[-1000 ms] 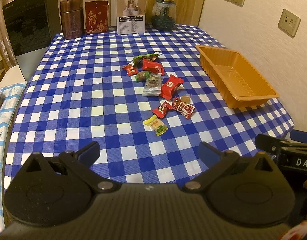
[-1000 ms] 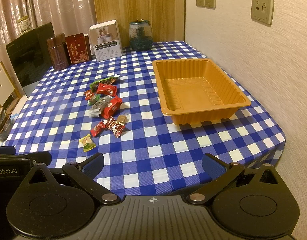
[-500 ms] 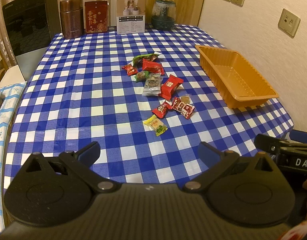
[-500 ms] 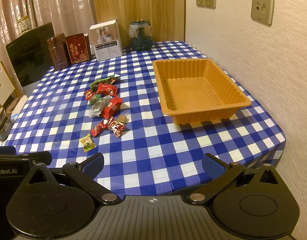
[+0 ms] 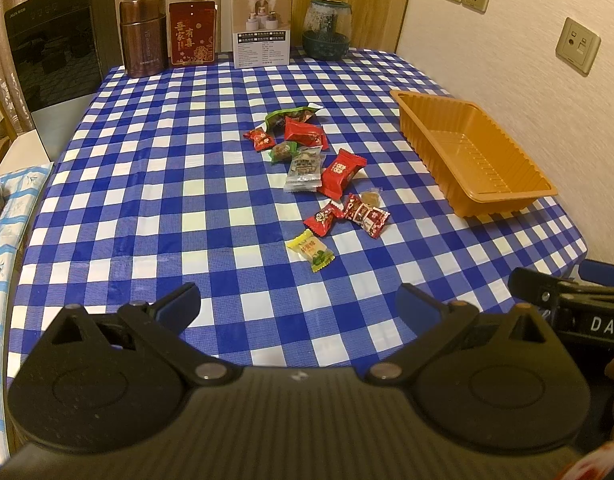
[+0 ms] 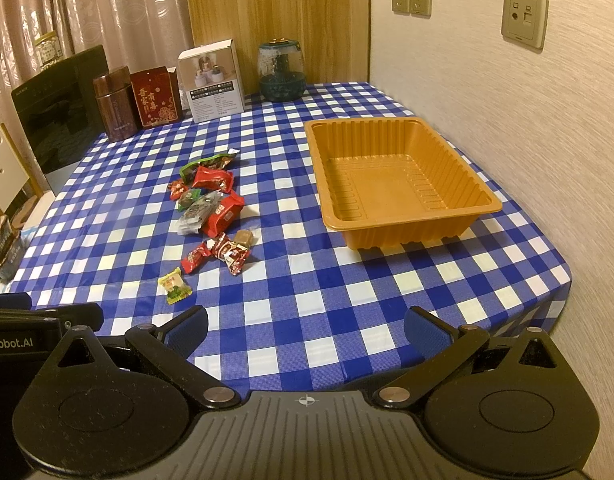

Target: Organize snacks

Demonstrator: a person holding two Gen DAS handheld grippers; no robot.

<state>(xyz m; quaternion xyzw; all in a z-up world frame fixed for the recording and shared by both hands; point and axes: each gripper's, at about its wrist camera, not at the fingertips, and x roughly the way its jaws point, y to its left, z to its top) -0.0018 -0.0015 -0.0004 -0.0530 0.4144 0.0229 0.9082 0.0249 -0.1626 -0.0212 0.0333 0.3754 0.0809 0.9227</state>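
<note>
Hovering spread wide and empty at the near edge of the checked surface [image 6: 347, 280], both grippers' fingers [image 5: 179, 300] [image 6: 187, 326] hold nothing. Sorting seems unstarted: wrapped snacks [image 5: 319, 176] lie scattered beside the bare orange tray [image 6: 407, 216]. The next move calls for reaching the nearest yellow candy [image 5: 313, 250].

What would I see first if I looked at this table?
Probably the little heap of snack packets, mostly red, lying in the middle of the blue-and-white checked tablecloth. To their right, near the wall, sits a big orange tray with nothing in it. Along the far edge stand a brown canister, a red packet, a white box and a glass jar.
</note>
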